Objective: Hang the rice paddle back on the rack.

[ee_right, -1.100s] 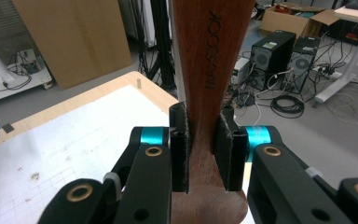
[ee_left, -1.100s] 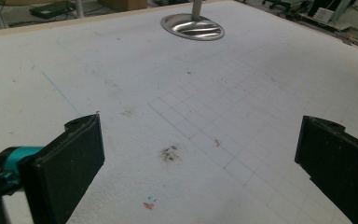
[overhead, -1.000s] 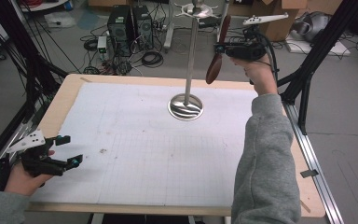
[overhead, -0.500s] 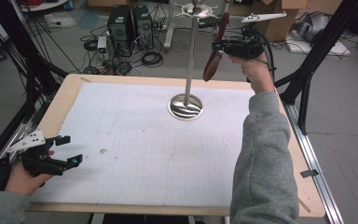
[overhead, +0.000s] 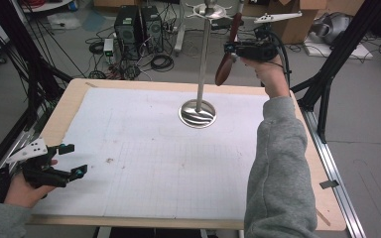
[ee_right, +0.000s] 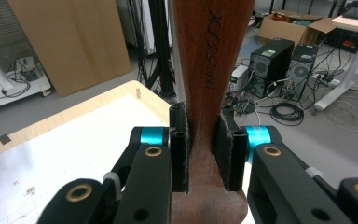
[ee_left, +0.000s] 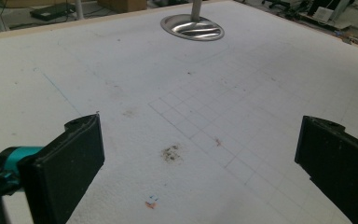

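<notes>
Right gripper (overhead: 233,48) raised above far edge of bench (overhead: 69,106), beside top of tall polished metal stand with round base (overhead: 197,113). Jaws clamped on handle of dark reddish-brown wooden spoon (overhead: 225,67); spoon bowl hangs below jaws, near stand's pole, contact not discernible. In right gripper view, pads (ee_right: 179,144) press both sides of wooden handle (ee_right: 209,70), lettering visible along it. Left gripper (overhead: 72,159) low over near left corner of white gridded bench cover (overhead: 154,163); jaws wide apart, nothing between them.
</notes>
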The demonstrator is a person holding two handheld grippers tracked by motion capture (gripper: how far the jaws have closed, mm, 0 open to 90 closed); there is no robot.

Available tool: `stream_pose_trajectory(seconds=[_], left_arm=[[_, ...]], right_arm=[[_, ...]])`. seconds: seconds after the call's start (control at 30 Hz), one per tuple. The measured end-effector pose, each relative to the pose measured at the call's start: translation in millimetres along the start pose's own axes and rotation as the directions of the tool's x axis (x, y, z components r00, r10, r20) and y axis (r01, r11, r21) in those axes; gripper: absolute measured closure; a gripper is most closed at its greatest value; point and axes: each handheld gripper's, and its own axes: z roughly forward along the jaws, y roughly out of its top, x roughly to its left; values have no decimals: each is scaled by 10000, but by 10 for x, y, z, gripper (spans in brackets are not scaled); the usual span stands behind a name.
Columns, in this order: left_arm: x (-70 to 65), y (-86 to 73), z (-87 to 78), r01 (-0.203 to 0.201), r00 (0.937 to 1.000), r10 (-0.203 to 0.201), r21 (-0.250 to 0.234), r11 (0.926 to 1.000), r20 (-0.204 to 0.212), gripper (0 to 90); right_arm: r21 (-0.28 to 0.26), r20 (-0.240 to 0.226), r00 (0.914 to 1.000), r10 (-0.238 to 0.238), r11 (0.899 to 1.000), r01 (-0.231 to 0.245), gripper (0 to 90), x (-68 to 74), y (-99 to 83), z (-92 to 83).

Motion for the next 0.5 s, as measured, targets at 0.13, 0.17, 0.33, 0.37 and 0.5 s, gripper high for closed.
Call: stream_pose_trajectory(seconds=[0.13, 0.17, 0.33, 0.37, 0.5], left_arm=[[8, -9, 1, 41, 10000, -41, 36, 10000, -12, 18], [8, -12, 5, 69, 10000, -69, 48, 10000, -5, 18], [9, -19, 16, 83, 10000, -83, 80, 9999, 14, 18], [13, -21, 16, 81, 10000, -81, 106, 9999, 20, 18], [21, -28, 12, 99, 10000, -99, 120, 9999, 13, 18]], right_arm=[[8, -11, 10000, -31, 10000, 31, 773, 1, 6, 6], [31, -30, 10000, -10, 10000, 10, 773, 4, 11, 12], [84, -27, 10000, -14, 10000, 14, 773, 7, 21, 22], [84, -27, 10000, -14, 10000, 14, 773, 7, 21, 22], [137, 61, 10000, 11, 9999, -12, 773, 1, 17, 41]])
